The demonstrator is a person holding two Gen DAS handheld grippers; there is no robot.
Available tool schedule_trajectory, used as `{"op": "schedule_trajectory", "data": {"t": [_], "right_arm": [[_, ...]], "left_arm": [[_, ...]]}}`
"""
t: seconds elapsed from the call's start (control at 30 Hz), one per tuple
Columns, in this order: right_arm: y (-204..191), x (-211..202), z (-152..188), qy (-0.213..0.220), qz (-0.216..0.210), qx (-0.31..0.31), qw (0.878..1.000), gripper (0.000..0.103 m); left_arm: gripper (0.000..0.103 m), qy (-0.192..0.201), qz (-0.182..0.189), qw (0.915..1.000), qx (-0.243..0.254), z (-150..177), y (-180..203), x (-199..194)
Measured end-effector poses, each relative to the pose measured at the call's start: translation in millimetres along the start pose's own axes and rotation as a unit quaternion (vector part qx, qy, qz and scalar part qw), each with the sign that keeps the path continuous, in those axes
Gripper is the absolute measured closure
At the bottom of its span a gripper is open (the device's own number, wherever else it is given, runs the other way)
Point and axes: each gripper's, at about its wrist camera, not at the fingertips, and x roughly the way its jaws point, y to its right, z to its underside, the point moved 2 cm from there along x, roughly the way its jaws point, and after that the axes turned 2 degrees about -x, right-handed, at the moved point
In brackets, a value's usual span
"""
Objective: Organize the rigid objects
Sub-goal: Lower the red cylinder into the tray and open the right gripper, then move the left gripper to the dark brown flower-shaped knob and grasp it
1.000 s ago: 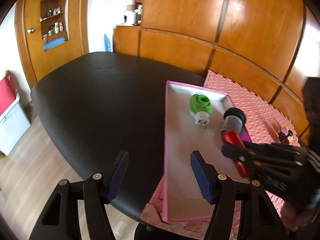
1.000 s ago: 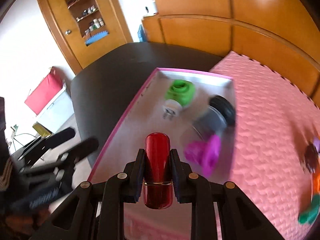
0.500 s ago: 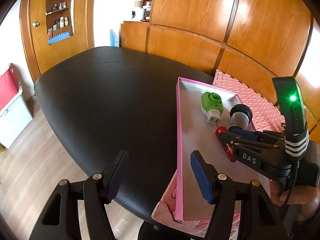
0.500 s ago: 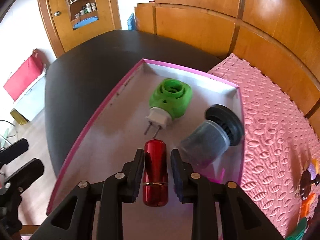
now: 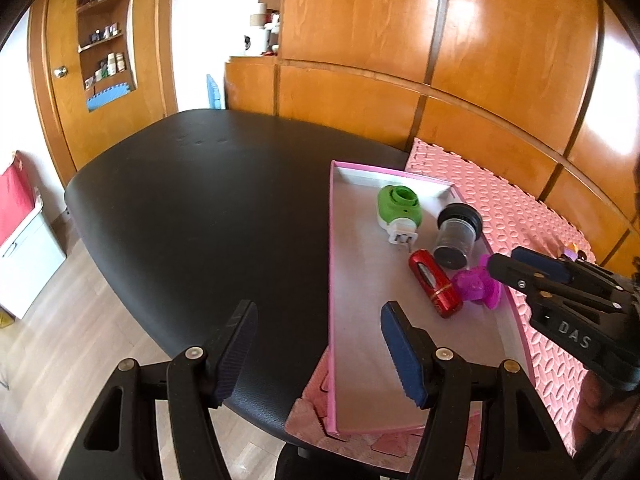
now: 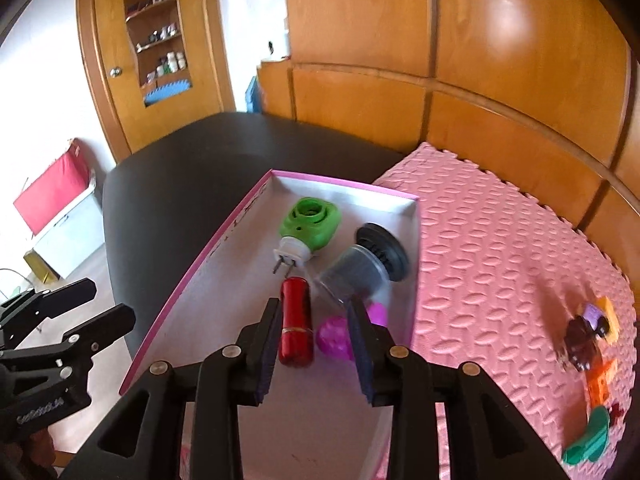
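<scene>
Red glossy lipstick-shaped tube [image 6: 295,330] lies flat on the pale floor of the shallow pink-rimmed tray [image 5: 330,280], its far end close to the prongs of a green-and-white plug-in device [image 5: 398,212]. Beside it sits a translucent magenta plastic piece [image 5: 478,286], and further in, a clear jar with a black lid [image 5: 456,230] lies on its side. The right hand-held gripper [image 6: 314,346] hovers over the tube's near end; its jaws have just been opening and now stand apart from the tube, which rests on the tray on its own. The left hand-held gripper [image 5: 316,346] hangs above the black desk [image 5: 200,200] at the tray's left edge, released, with nothing between its blue pads. The tray rests partly on a pink foam mat [image 6: 500,260], where a small cluster of colourful toy pieces [image 6: 588,344] lies well apart from the tray.
</scene>
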Motion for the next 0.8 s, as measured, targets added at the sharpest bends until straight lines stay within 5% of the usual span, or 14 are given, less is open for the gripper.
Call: {"op": "schedule_trajectory", "data": {"t": [0.43, 0.8], "right_arm": [[56, -51, 21, 0.047, 0.052, 0.051, 0.996, 0.07], [150, -95, 52, 0.061, 0.14, 0.127, 0.98, 0.07]], "left_arm": [[0.038, 0.003, 0.017, 0.9982, 0.057, 4, 44, -10], [0.038, 0.003, 0.039, 0.993, 0.112, 6, 86, -12]]}}
